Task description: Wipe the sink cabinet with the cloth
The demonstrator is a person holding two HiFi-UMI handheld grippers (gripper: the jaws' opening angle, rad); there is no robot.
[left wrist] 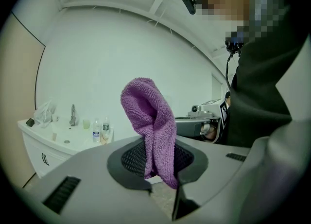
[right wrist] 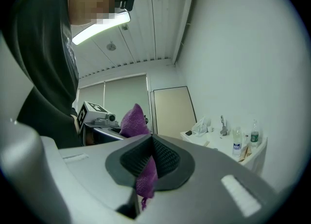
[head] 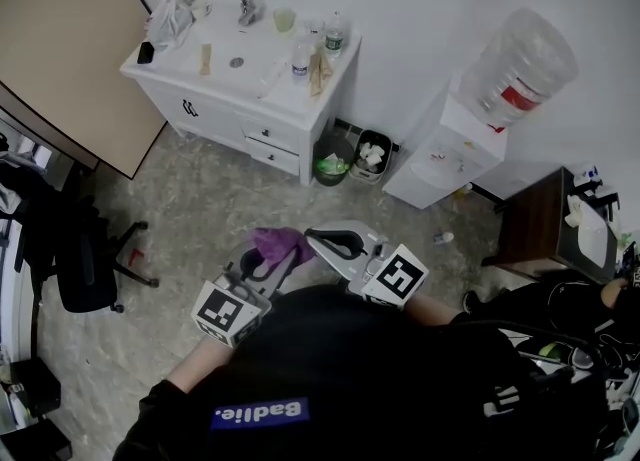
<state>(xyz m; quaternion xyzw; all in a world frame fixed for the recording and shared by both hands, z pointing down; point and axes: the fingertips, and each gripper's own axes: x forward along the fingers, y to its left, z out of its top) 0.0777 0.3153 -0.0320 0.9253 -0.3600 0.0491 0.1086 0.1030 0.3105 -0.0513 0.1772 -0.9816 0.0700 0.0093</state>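
Note:
The white sink cabinet (head: 240, 84) stands against the far wall, a few steps away across the floor; it also shows small in the left gripper view (left wrist: 46, 147) and the right gripper view (right wrist: 228, 145). A purple cloth (head: 279, 244) is held in front of my chest. My left gripper (head: 268, 264) (left wrist: 158, 157) is shut on the cloth (left wrist: 150, 121), which bulges up above its pads. My right gripper (head: 335, 242) (right wrist: 150, 157) faces the left one and is shut on another part of the cloth (right wrist: 147, 174).
On the cabinet top are a faucet (head: 244, 4), a plastic bag (head: 172, 19), a cup (head: 285, 19) and bottles (head: 335, 34). A green bin (head: 332, 164) and black bin (head: 372, 157) sit beside it, then a water dispenser (head: 450, 144). An office chair (head: 85, 259) stands left.

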